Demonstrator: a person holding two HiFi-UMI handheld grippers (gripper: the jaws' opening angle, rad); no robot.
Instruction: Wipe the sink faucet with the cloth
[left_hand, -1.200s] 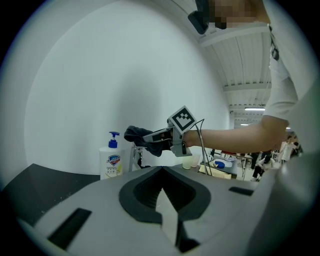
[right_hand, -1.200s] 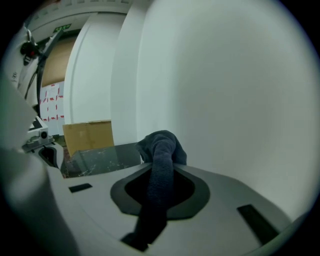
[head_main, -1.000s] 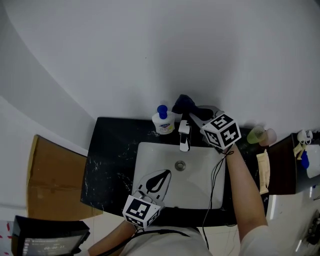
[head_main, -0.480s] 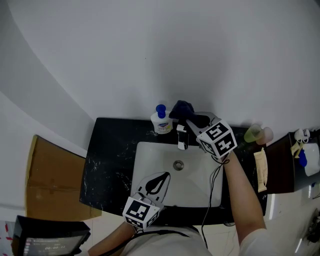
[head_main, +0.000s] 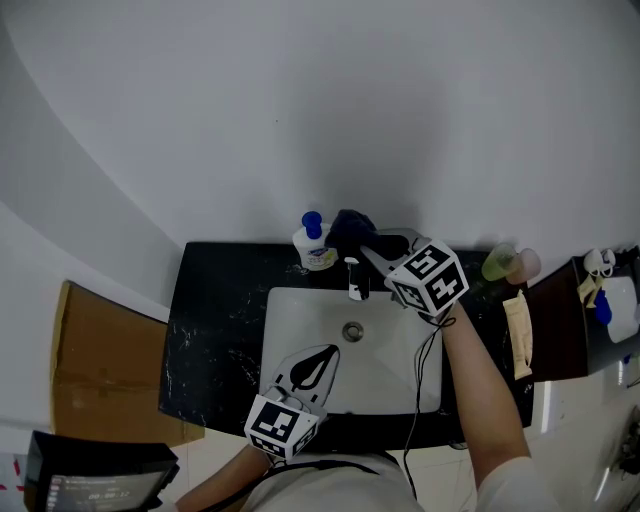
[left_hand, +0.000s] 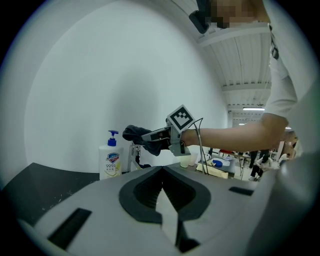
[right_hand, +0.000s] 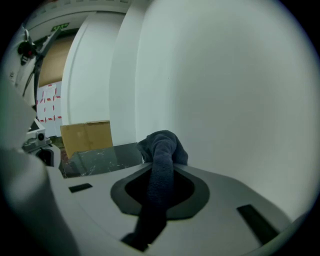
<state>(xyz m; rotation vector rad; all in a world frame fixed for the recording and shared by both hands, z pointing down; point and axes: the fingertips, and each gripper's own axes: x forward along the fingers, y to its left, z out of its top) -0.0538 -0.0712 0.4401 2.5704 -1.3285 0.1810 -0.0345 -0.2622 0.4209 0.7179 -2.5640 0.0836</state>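
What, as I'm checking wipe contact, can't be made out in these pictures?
- Whether the cloth touches the faucet: head view, the right gripper covers the spot; right gripper view, the cloth hides the faucet.
- Soap bottle small print: too small in head view and left gripper view.
- Cups on the counter: head view, too small to tell contents.

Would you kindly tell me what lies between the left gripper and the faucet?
In the head view, only the white sink basin, with its drain, lies between the left gripper and the faucet.
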